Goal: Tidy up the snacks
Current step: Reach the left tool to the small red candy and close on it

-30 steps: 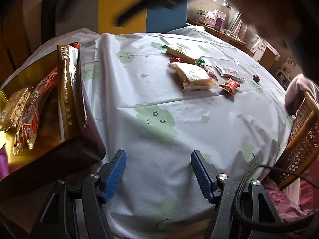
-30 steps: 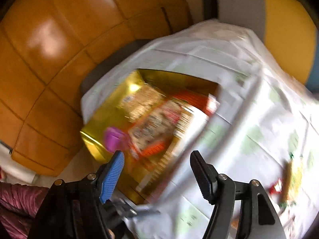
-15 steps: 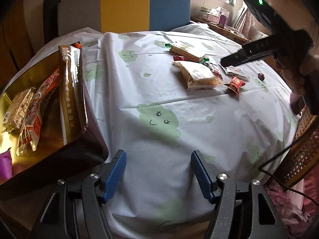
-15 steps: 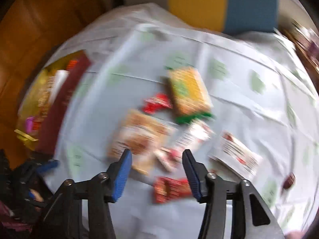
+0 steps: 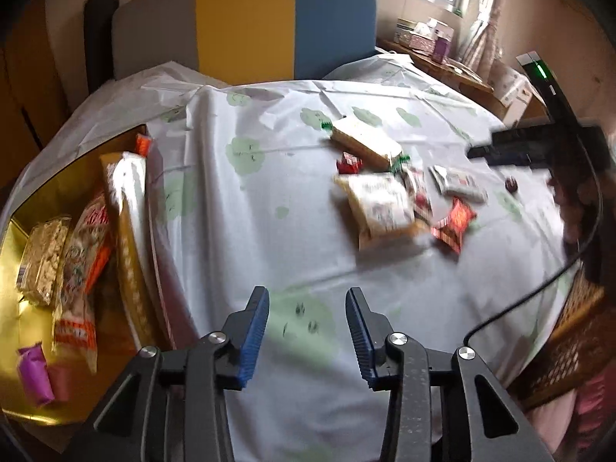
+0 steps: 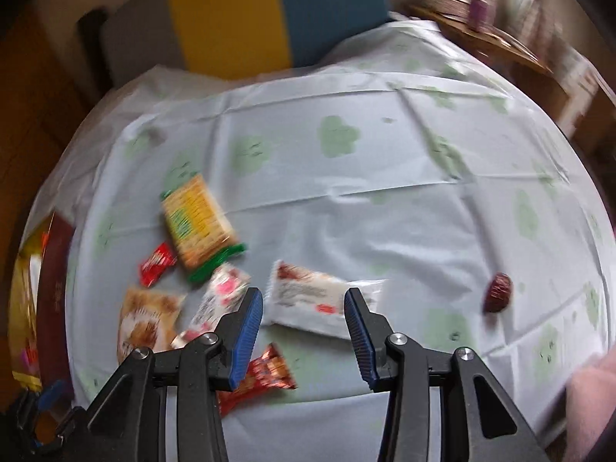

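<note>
Snacks are lying in a loose cluster toward the right side of the tabletop (image 6: 385,146), which is covered with a pale cloth printed with green clouds. Right gripper (image 6: 304,331) is hanging above the near edge of that cluster, jaws spread and gripping nothing; the white wrapped bar (image 6: 312,300) is showing between its blue pads, though whether the pads are reaching its level cannot be told through the blur. Around the bar are lying a yellow cracker pack (image 6: 196,221) with green ends, a small red candy (image 6: 157,263), a tan bread packet (image 6: 148,319), a pink-and-white packet (image 6: 221,296) and a red foil packet (image 6: 265,369); a dark red date (image 6: 497,292) is sitting well apart toward the right edge. Left gripper (image 5: 307,333) is hovering over bare cloth near the front edge, jaws also spread and empty. Gold box (image 5: 50,200) is sitting at the left edge, holding several packets, a purple one (image 5: 34,373) among them. Judging by looks, the white bar is light and its film wrapper slick and crinkly, so a pinch across the narrow width at mid-length is looking safest; the contents may be crushing under a hard squeeze. Sealed end flaps are thin and probably slipping out of the pads. Neighbouring packets are lying close enough to be getting nudged.
</note>
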Available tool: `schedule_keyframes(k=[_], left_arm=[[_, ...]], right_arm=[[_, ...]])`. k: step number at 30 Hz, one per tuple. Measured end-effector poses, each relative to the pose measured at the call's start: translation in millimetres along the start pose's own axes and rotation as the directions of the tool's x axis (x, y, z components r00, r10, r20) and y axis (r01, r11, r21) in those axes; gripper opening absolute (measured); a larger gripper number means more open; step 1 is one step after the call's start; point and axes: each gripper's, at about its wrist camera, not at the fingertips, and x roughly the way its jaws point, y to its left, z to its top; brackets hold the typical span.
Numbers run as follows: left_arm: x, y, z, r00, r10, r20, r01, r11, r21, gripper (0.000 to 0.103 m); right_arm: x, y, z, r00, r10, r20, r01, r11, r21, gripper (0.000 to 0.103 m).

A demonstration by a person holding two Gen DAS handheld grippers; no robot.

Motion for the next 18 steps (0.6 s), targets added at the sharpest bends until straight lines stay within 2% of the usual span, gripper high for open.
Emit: schedule_keyframes(k=[2, 5, 12, 13, 18], left_arm=[[3.1, -0.5, 16.6, 1.0, -0.007, -0.008, 0.006, 1.0, -0.008, 0.042], [12.2, -2.9, 39.8, 1.0, -0.004, -0.03, 0.004, 1.0, -0.011, 0.042], [43.0, -19.6, 90.2, 0.998, -0.023, -0.057, 0.028, 0.997, 0.077, 0.035], [48.8, -22.2, 95.7, 0.997, -0.03, -0.064, 0.036, 0.995, 0.092, 0.031], [76.1, -34.2, 114.7, 0.991, -0.036, -0.126, 0.054, 0.989, 0.14, 0.024]], right_arm=[[-0.5, -14.2, 1.4, 1.0, -0.031, -0.004, 0.031, 0.997, 0.071, 0.045], [0.9, -27.5, 3.0, 1.0, -0.01, -0.007, 0.011, 0.988, 0.157, 0.045], [-9.8, -31.4, 1.3, 1.0, 0.009, 0.022, -0.013, 0.986, 0.166, 0.045], [-9.6, -29.4, 1.5, 1.0, 0.013, 0.024, -0.016, 0.986, 0.166, 0.045], [-13.1, -31.5, 2.3, 0.999, 0.023, 0.03, -0.028, 0.984, 0.174, 0.045]])
